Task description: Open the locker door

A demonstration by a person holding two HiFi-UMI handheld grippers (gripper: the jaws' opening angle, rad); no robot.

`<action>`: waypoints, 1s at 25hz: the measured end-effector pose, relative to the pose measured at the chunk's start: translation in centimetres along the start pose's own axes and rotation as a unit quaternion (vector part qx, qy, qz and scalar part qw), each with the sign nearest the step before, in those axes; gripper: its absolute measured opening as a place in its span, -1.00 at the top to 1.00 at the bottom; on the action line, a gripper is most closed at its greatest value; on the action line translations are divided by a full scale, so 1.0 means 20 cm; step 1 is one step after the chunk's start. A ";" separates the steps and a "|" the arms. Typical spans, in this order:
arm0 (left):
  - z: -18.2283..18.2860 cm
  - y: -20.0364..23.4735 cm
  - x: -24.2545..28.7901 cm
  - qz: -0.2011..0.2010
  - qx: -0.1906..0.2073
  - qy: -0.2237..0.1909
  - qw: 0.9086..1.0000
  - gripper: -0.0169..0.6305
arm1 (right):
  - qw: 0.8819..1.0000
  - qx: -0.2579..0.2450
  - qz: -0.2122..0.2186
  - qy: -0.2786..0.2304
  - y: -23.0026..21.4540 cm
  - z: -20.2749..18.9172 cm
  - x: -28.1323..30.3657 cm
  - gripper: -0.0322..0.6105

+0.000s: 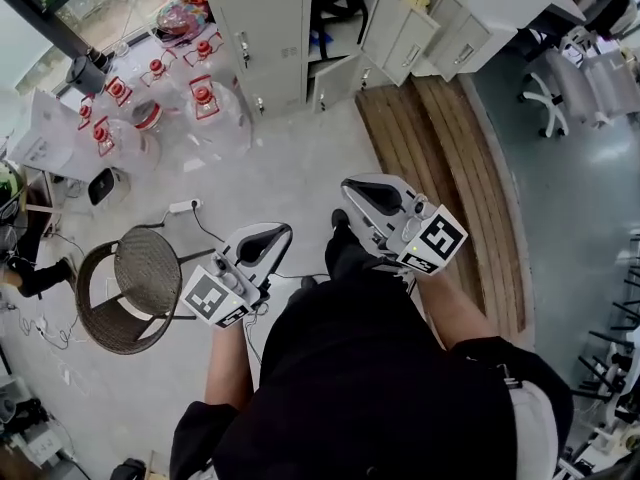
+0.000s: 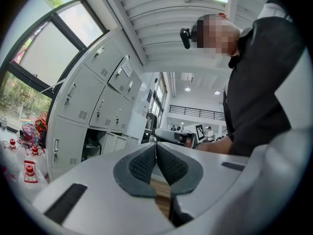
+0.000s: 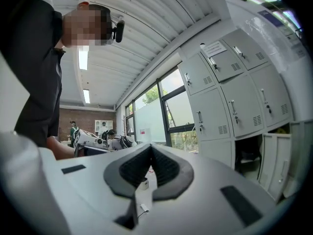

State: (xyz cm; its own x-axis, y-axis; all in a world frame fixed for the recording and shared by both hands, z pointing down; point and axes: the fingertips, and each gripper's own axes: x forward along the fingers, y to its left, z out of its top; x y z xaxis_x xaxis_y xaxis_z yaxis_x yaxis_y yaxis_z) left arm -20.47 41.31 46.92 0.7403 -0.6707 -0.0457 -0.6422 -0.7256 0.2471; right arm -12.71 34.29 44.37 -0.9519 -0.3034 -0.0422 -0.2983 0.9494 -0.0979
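While left gripper and right gripper both sit jaws-together on nothing, well apart from the locker bank, this reads as pre-approach: next move needs closing in, spreading jaws, taking a closed door's handle.

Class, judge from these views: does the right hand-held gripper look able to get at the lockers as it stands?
Probably not yet. The right hand-held gripper is held near the person's body, jaws together, with floor between it and the lockers. Nothing blocks the way; stepping closer should do.
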 end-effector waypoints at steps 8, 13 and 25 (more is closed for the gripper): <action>0.26 0.49 0.37 0.056 0.005 -0.012 0.998 0.90 | 0.999 -0.004 0.030 -0.024 -0.55 0.16 0.12 0.86; 0.43 0.72 0.65 0.076 0.026 -0.018 0.997 0.90 | 0.998 -0.015 0.058 -0.030 -0.90 0.29 0.15 0.86; 0.67 1.15 1.03 0.100 0.030 -0.012 0.994 0.90 | 0.995 -0.012 0.091 -0.046 -1.53 0.39 0.45 0.86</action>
State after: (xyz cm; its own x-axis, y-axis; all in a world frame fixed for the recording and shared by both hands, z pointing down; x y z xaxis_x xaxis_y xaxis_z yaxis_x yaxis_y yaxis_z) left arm -22.63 8.74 38.79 0.5923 -0.8054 -0.0239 -0.7871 -0.5847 0.1962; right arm -11.65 1.92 39.26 -0.9802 -0.1310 -0.1486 -0.1237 0.9907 -0.0571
